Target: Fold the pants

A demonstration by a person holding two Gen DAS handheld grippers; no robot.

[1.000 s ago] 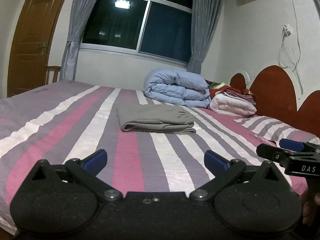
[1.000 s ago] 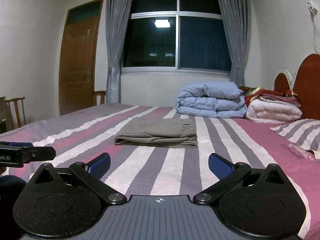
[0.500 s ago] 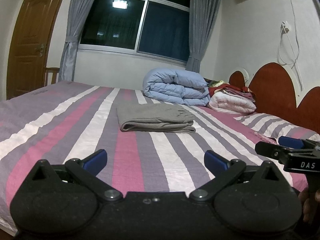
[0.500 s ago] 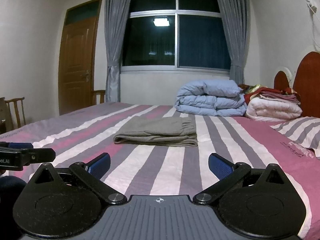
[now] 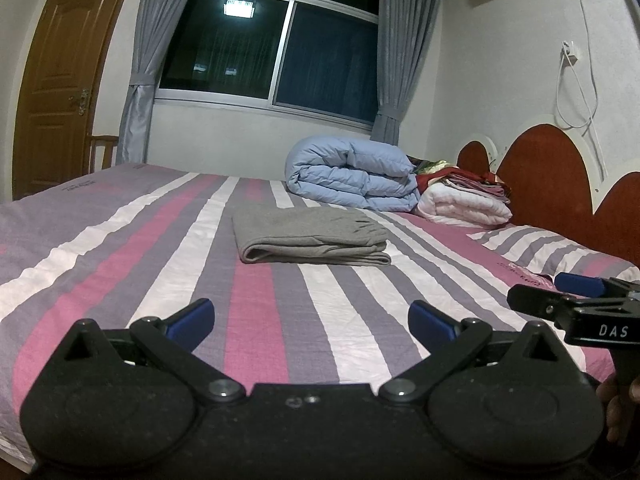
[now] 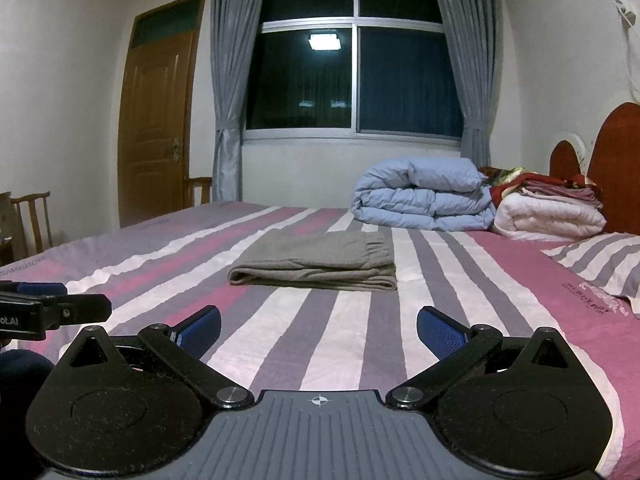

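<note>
Little has moved since a second ago: both views sit slightly lower, and the folded pants lie where they lay. Wide bed with pink, grey and white striped sheet point(image 5: 120, 248) fills both views. Rolled pale blue quilt point(image 5: 352, 174) sits far right, touching a white and red stack of folded bedding point(image 5: 466, 200) beside the red wooden headboard point(image 5: 536, 172). Grey folded pants point(image 5: 308, 236) lie flat mid-bed, well apart from both tools. Left tool point(image 5: 311, 317) hovers over the near edge, blue pads spread wide, nothing between them. Right tool point(image 6: 319, 327) likewise spread and empty, just right of the left one.
</note>
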